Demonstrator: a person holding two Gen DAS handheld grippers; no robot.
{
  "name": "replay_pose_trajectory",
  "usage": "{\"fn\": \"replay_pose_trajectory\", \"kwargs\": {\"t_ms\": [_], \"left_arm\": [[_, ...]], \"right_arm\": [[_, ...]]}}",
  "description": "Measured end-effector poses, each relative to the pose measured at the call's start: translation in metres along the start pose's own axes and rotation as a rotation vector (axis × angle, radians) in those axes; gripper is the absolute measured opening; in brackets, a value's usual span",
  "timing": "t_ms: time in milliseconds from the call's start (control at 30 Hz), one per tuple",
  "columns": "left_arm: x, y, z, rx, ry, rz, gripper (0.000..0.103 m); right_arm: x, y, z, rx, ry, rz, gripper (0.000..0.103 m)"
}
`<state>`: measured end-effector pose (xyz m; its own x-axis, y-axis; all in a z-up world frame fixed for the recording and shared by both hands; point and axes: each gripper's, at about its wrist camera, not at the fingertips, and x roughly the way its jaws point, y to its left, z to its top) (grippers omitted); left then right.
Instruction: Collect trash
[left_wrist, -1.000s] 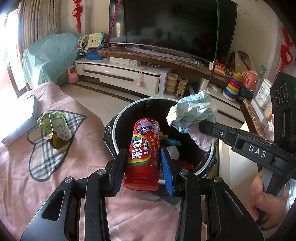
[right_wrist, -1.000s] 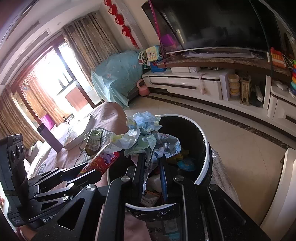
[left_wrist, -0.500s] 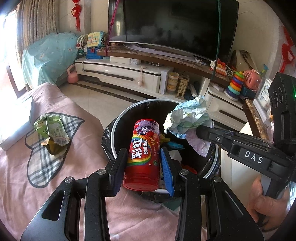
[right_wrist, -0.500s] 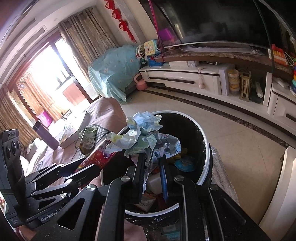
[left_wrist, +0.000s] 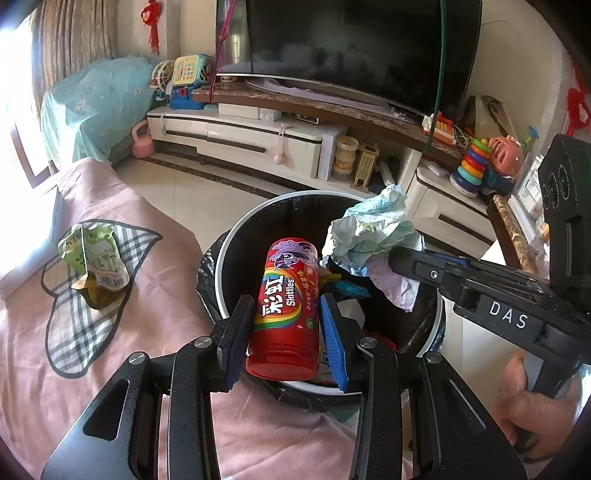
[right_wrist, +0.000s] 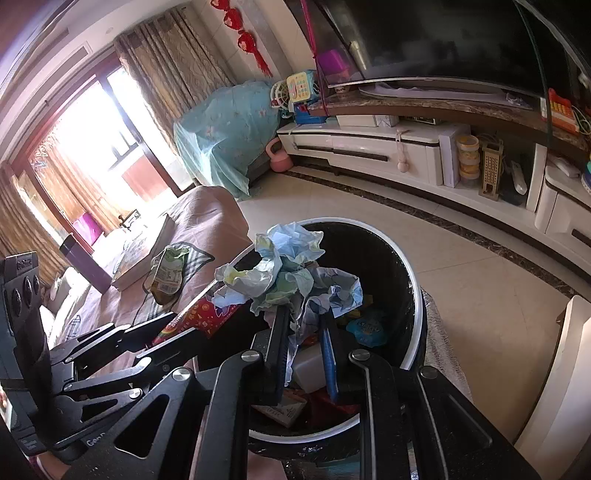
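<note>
The left gripper (left_wrist: 286, 325) clamped a red Skittles tube (left_wrist: 286, 310) over the near rim of the black-lined trash bin (left_wrist: 258, 218). The right gripper (right_wrist: 306, 347) pinched a crumpled paper wad (right_wrist: 284, 269) above the bin's open mouth. 1 green snack wrapper (left_wrist: 94, 258) lay on the pink cloth (left_wrist: 55, 369), well apart from the bin

Red candy tube (left_wrist: 286, 314) and crumpled paper (left_wrist: 373, 236) held over black trash bin (left_wrist: 236, 251), green snack wrapper (left_wrist: 94, 258) lying left of bin
</note>
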<state>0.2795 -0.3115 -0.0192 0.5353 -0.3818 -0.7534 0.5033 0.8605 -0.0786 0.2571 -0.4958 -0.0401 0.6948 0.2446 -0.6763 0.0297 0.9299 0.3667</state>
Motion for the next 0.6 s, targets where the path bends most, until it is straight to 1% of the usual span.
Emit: {"fn": "replay_pose_trajectory", "kwargs": {"t_ms": [333,367,433,467,500,600], "left_arm": [[0.003,-0.002,0.007,0.025,0.011,-0.005,0.036],[0.003,-0.002,0.007,0.027,0.013,0.001,0.038],[0.000,0.000,0.006,0.027,0.011,0.007,0.050],[-0.002,0.001,0.006,0.021,0.006,0.010,0.060],[-0.005,0.003,0.005,0.017,0.000,0.012,0.065],[-0.017,0.010,0.002,0.002,-0.022,0.020,0.066]], "right_arm": [[0.000,0.000,0.007,-0.011,0.008,-0.013,0.020],[0.000,0.000,0.008,-0.010,0.011,-0.014,0.021],[-0.001,0.000,0.008,-0.008,0.013,-0.011,0.029],[-0.002,0.000,0.008,-0.009,0.012,-0.012,0.031],[-0.003,-0.001,0.008,-0.010,0.008,-0.015,0.035],[-0.012,0.000,0.006,-0.006,-0.014,-0.017,0.046]]}}
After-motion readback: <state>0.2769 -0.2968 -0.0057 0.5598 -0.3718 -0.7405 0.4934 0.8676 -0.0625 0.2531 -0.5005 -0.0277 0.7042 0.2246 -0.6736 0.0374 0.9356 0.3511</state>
